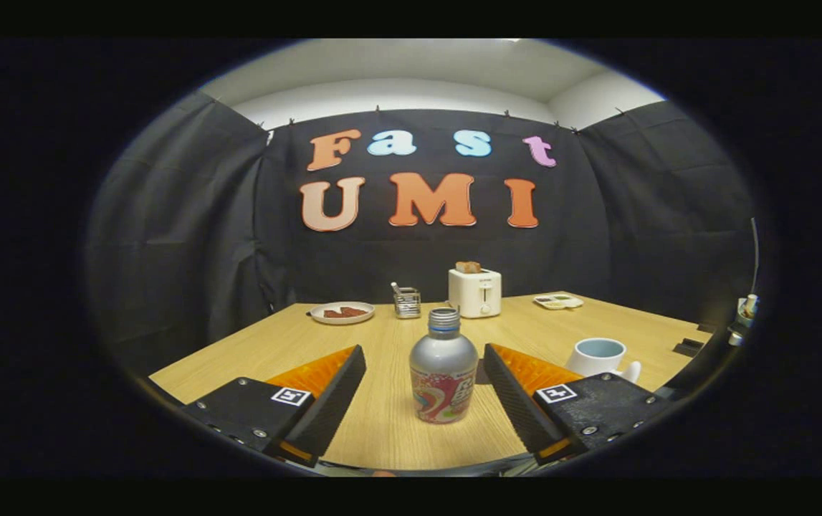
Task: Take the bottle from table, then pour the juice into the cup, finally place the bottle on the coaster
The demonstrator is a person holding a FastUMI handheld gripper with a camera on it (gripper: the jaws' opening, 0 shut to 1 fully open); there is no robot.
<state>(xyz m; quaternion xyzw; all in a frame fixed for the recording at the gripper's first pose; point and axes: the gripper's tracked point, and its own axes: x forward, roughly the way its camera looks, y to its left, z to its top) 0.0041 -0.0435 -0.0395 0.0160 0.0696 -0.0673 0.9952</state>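
Table point(382, 423) wood, near edge cut off by the gripper point(423, 380). Fingers apart, either side of the bottle point(443, 376), not touching it. Bottle upright, capped. Toaster point(475, 292) at far edge. Cup point(597, 356) right, partly hidden behind right finger. Plate point(342, 312), small rack point(406, 302), tray point(558, 302) beyond; contents unclear.

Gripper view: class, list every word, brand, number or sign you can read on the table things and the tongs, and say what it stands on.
On the bottle: bright label print, too blurred to read.
On the toaster: a small front mark, too small to read.
On the tongs, open either side of the bottle: a square coded marker on each finger, a pattern, no words.
On the cup: nothing written.
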